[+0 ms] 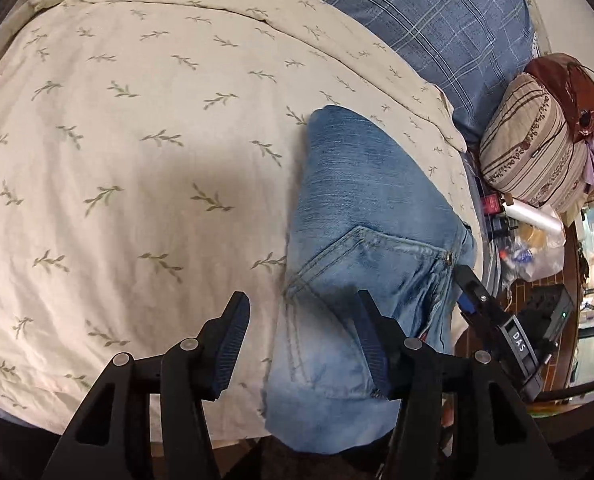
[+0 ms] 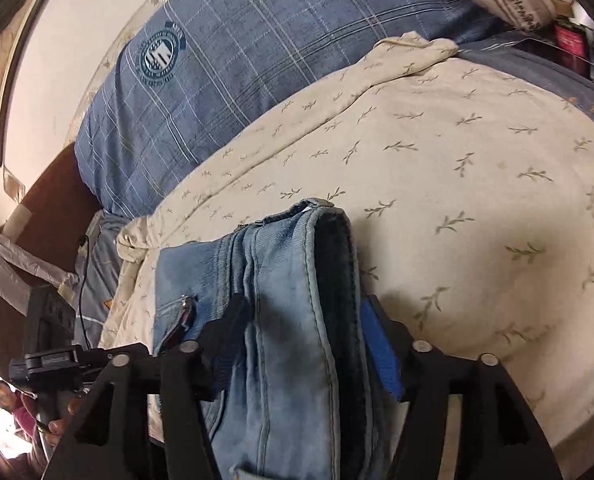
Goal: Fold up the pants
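Both sets of fingers are standing released: left gripper (image 1: 303,344) beside the folded jeans (image 1: 361,240), right gripper (image 2: 303,344) straddling them at lower centre on the bed (image 1: 117,140). Folding looks nearly finished; next, probably smoothing or withdrawing.

A bed fills both views, spread with a cream bedcover (image 1: 137,140) printed with small green sprigs. Toward 1 o'clock in the left wrist view lies a blue plaid quilt (image 1: 437,20); in the right wrist view it sits at 11 o'clock and bears a round crest. At 3 o'clock in the left wrist view a striped bolster pillow (image 1: 533,148) rests beside a reddish-brown bag (image 1: 569,76), with a clutter of small items in clear plastic just below. A pale wall (image 2: 77,40) rises at 10 o'clock in the right wrist view, a dark picture frame (image 2: 1,92) hanging on it. Warm light brightens the bedcover, and a patch of brick-patterned floor (image 1: 537,292) shows at 4 o'clock in the left wrist view
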A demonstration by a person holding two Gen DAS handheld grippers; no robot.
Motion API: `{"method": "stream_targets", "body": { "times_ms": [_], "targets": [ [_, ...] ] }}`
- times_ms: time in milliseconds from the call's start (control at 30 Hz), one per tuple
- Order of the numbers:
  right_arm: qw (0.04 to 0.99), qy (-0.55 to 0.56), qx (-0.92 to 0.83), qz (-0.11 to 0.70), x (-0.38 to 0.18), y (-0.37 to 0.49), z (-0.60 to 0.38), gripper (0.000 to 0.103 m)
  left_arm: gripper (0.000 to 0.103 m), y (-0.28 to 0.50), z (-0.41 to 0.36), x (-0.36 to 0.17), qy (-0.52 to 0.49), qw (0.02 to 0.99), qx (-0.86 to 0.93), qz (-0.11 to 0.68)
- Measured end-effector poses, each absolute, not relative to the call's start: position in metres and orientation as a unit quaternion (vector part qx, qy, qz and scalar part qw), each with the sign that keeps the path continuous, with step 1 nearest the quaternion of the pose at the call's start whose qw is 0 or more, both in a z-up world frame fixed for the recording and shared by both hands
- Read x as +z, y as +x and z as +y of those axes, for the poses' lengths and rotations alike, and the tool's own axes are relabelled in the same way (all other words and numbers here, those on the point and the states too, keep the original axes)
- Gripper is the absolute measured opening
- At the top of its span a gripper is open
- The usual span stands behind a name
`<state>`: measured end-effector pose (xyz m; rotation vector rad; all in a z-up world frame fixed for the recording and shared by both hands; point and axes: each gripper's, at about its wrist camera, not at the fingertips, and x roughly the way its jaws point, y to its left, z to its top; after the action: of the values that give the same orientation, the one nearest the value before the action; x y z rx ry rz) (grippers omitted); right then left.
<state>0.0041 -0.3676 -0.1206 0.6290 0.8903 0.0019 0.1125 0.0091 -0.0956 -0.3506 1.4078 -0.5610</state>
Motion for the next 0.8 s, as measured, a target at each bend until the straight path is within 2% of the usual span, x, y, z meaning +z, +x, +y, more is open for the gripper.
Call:
{"method": "stream_targets", "body": {
  "times_ms": [100, 133, 167, 200, 233, 333, 400, 433, 467, 500, 567, 600, 733, 767, 800],
  "targets": [
    [0.848, 0.300, 0.013, 0.436, -0.129, 0.016, -0.366, 0.068, 0.057, 0.117, -0.010, -0.106, -0.145, 0.712, -0.259, 0.637],
    [0.848, 0.299, 0.014, 0.437, -0.130, 0.019, -0.365, 0.067, 0.055, 0.118, -0.018, -0.112, -0.148, 0.708, -0.259, 0.640],
    [0.853, 0.286, 0.015, 0.436, -0.127, 0.020, -0.363, 0.055, 0.051, 0.118, -0.022, -0.111, -0.150, 0.704, -0.267, 0.641],
    [0.860, 0.271, 0.014, 0.432, -0.123, 0.020, -0.360, 0.034, 0.047, 0.120, -0.028, -0.113, -0.147, 0.708, -0.270, 0.636],
    [0.873, 0.245, 0.021, 0.421, -0.113, 0.018, -0.356, 0.030, 0.047, 0.121, -0.033, -0.109, -0.131, 0.719, -0.269, 0.627],
    [0.875, 0.217, 0.007, 0.432, -0.117, 0.022, -0.355, 0.030, 0.048, 0.124, -0.042, -0.114, -0.107, 0.730, -0.261, 0.623],
    [0.864, 0.224, 0.000, 0.451, -0.128, 0.023, -0.359, 0.043, 0.048, 0.122, -0.036, -0.116, -0.131, 0.720, -0.259, 0.630],
    [0.862, 0.239, 0.005, 0.447, -0.127, 0.020, -0.361, 0.044, 0.048, 0.120, -0.031, -0.115, -0.142, 0.714, -0.266, 0.631],
    [0.862, 0.260, 0.015, 0.434, -0.123, 0.014, -0.364, 0.050, 0.048, 0.118, -0.026, -0.114, -0.149, 0.710, -0.275, 0.631],
    [0.860, 0.282, 0.027, 0.425, -0.122, 0.008, -0.369, 0.066, 0.050, 0.118, -0.025, -0.116, -0.152, 0.708, -0.279, 0.631],
    [0.849, 0.315, 0.037, 0.421, -0.125, -0.002, -0.377, 0.080, 0.063, 0.115, -0.024, -0.124, -0.160, 0.698, -0.291, 0.634],
    [0.847, 0.321, 0.039, 0.422, -0.129, -0.005, -0.379, 0.080, 0.071, 0.115, -0.026, -0.130, -0.162, 0.693, -0.291, 0.639],
    [0.839, 0.332, 0.050, 0.429, -0.151, -0.014, -0.369, 0.081, 0.074, 0.108, -0.031, -0.152, -0.179, 0.685, -0.283, 0.647],
    [0.841, 0.325, 0.044, 0.430, -0.148, -0.016, -0.363, 0.075, 0.073, 0.109, -0.032, -0.149, -0.175, 0.682, -0.291, 0.648],
    [0.843, 0.316, 0.039, 0.434, -0.143, -0.017, -0.356, 0.061, 0.062, 0.109, -0.033, -0.147, -0.176, 0.678, -0.300, 0.647]
  ]
}}
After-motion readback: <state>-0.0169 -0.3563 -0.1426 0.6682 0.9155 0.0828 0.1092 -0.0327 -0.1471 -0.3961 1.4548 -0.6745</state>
